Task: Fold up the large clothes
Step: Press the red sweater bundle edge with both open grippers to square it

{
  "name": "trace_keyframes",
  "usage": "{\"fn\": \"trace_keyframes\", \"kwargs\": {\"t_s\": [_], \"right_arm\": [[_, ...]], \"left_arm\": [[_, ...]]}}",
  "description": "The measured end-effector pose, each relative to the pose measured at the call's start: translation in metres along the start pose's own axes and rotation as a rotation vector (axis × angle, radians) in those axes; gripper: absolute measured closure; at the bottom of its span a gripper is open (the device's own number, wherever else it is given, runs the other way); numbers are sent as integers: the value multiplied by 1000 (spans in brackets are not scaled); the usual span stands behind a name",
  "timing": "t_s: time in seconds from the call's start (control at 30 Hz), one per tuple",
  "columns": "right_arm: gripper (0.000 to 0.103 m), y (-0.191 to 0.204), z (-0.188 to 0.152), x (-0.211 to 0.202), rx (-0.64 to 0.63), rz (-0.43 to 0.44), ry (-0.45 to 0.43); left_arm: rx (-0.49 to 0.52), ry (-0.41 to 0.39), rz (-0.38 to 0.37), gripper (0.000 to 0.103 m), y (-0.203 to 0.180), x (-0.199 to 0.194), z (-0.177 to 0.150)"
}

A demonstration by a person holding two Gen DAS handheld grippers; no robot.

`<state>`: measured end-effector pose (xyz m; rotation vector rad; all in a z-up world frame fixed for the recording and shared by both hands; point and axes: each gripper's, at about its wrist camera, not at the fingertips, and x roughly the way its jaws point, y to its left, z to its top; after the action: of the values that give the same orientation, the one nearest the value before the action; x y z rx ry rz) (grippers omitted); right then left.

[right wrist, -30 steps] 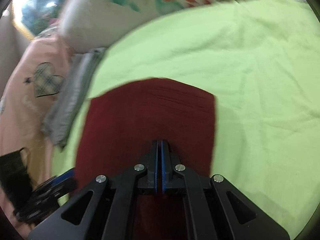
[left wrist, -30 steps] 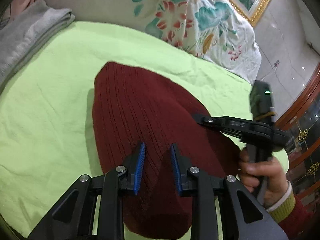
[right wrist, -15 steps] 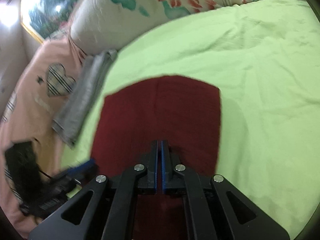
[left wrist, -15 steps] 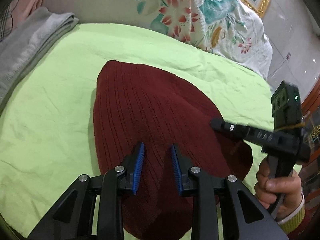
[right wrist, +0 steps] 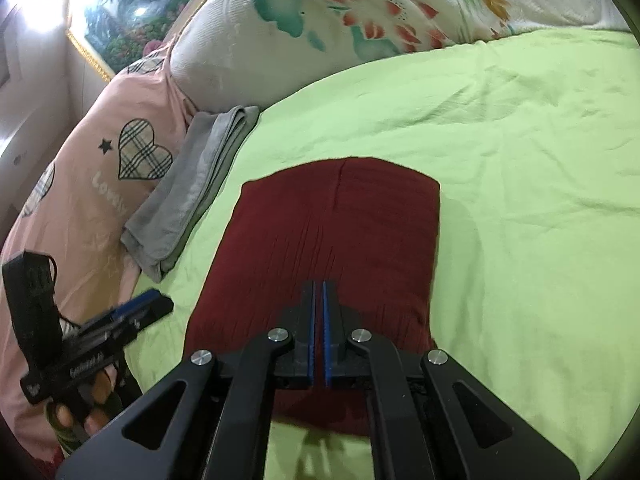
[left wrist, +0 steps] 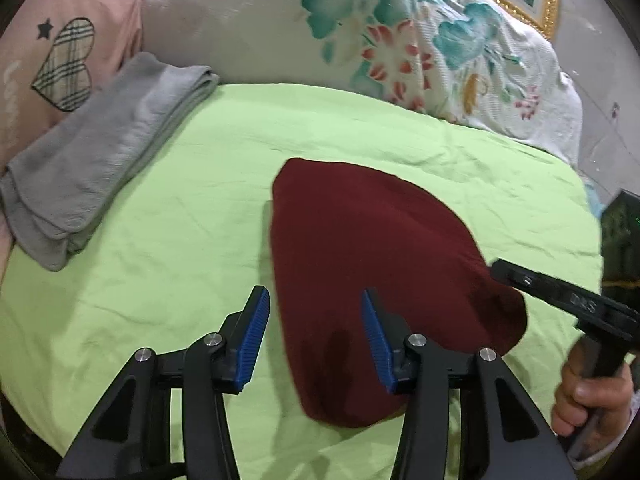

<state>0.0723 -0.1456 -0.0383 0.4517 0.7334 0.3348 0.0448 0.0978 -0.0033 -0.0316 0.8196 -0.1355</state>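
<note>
Bedding first: green sheet [left wrist: 168,216] fills the ground ahead of both tongs, with a flowered pillow [left wrist: 360,36] and a pink heart-print pillow [right wrist: 96,184] at its far edge, and a folded grey garment [left wrist: 100,152] lying far to the left of the left gripper [left wrist: 316,338]. Dark red knit sweater [right wrist: 328,240], the task's item, lies flat on the sheet as a compact folded rectangle, directly below and ahead of both tools. Change shown: the left gripper's jaws have just been opening and now stand about half apart, with nothing pinched; the sweater's left edge lies beneath the gap, not between the pads, and the tool sits higher and farther back from the cloth than a second ago. Right gripper [right wrist: 319,332] is closed, empty, and likewise drawn back above the sweater's near edge. Inference: the fold is released and probably complete for this garment.
</note>
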Motion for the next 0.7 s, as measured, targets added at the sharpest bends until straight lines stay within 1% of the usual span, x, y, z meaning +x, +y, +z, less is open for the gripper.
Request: {"fn": "trace_keyframes", "kwargs": {"t_s": [0.1, 0.17, 0.2, 0.23, 0.27, 0.3, 0.37, 0.43, 0.5, 0.6, 0.67, 0.7], "right_arm": [[100, 0, -12, -3, -8, -26, 12], [99, -5, -18, -7, 1, -46, 10], [94, -8, -20, -10, 11, -59, 5], [88, -12, -21, -12, 21, -72, -3], [68, -16, -23, -16, 35, -81, -14], [53, -18, -23, -18, 42, -79, -23], [51, -19, -24, -19, 37, -87, -38], [51, -20, -24, -15, 30, -111, -20], [51, -23, -25, -12, 51, -120, -12], [51, -28, -28, -16, 79, -98, -24], [51, -30, -29, -18, 91, -94, -29], [51, -32, -29, -16, 99, -91, -21]], "left_arm": [[10, 19, 39, 54, 3, 7, -6], [-6, 32, 27, 54, 6, 10, -11], [-11, 38, 23, 54, 7, 12, -14], [-11, 48, 18, 52, 7, 16, -17], [-9, 53, 11, 52, 8, 19, -19], [-12, 55, 3, 50, 9, 22, -21], [-22, 55, -8, 47, 15, 26, -23], [-32, 61, -16, 44, 18, 28, -23], [-51, 70, -38, 44, 25, 23, -23], [-74, 75, -66, 45, 37, 14, -25], [-95, 85, -107, 45, 43, 14, -28], [-94, 94, -105, 45, 43, 18, -30]]}}
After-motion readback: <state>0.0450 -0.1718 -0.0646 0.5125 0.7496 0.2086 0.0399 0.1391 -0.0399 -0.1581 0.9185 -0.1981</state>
